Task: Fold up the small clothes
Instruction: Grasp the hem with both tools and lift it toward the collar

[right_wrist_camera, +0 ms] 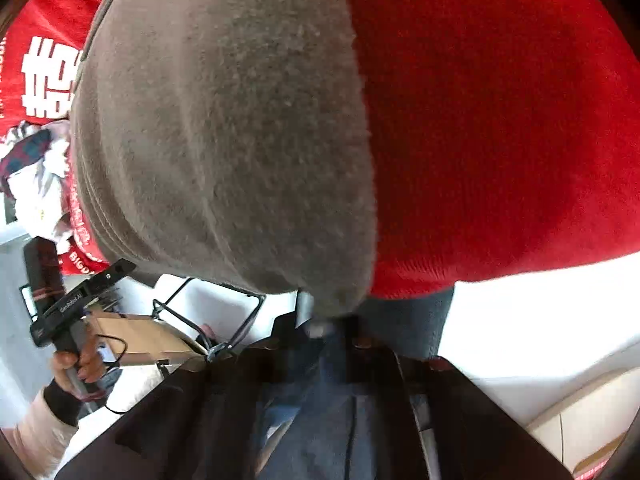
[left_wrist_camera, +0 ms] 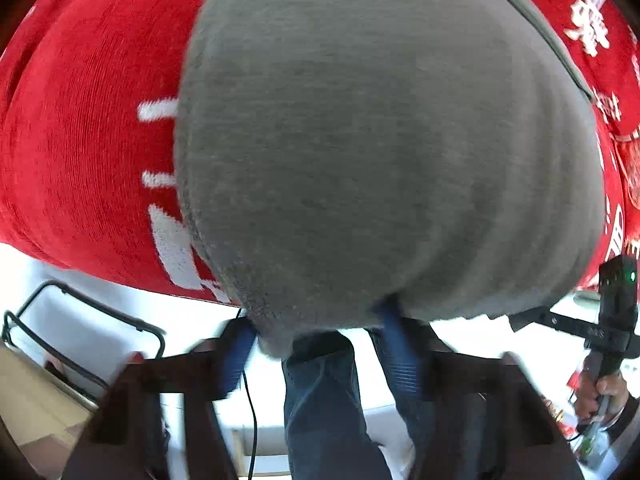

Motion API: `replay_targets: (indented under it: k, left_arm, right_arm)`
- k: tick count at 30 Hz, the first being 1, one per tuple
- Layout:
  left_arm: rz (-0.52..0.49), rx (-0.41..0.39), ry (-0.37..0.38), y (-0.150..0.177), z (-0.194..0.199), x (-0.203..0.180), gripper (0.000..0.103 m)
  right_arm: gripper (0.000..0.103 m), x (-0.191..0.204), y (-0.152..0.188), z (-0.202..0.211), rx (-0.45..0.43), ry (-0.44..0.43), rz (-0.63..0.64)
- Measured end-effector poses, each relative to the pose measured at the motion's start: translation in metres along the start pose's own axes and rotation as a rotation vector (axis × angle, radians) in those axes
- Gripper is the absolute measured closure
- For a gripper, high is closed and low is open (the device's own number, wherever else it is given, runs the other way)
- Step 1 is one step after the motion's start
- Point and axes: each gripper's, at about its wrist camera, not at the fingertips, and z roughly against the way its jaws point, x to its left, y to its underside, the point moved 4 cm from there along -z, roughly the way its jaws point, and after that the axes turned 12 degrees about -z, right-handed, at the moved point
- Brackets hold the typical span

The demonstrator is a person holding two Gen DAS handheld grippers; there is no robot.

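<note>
Grey knit garment held up over a red printed cloth, one tool at each lower corner.

Left wrist view: the left tool [left_wrist_camera: 320,330] has its blue-padded fingers [left_wrist_camera: 400,356] spread, with the lower edge of the soft grey knit garment [left_wrist_camera: 380,140] bunched between them; whether they pinch it I cannot tell. The garment fills the view ahead of the tool, over the red cloth with white lettering [left_wrist_camera: 88,140]. Far to the tool's right, the right tool [left_wrist_camera: 612,312] is gripped by a hand [left_wrist_camera: 600,396].

Right wrist view: the right tool [right_wrist_camera: 332,320] is clenched on the garment's [right_wrist_camera: 224,140] bottom corner, directly ahead. The red cloth [right_wrist_camera: 500,120] spreads to its right. To its left, a hand [right_wrist_camera: 80,364] holds the left tool [right_wrist_camera: 80,300], near a brown cardboard box [right_wrist_camera: 140,336].
</note>
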Motion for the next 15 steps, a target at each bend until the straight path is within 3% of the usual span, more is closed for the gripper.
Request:
replay_targets:
  k: [1,10,15]
  left_arm:
    - [-0.026,0.004,0.012,0.001,0.004,-0.005,0.092]
    - [-0.079,-0.1,0.149,-0.008,0.086,-0.017,0.092]
    - [-0.118,-0.209,0.136,-0.057,0.142,-0.015,0.092]
  right_arm:
    - [0.097,0.003,0.004,0.006,-0.006,-0.025,0.004]
    - [0.097,0.052,0.011,0.084,-0.056,-0.291,0.023]
    - [0.098,0.09,-0.025,0.131,-0.142,-0.415,0.055]
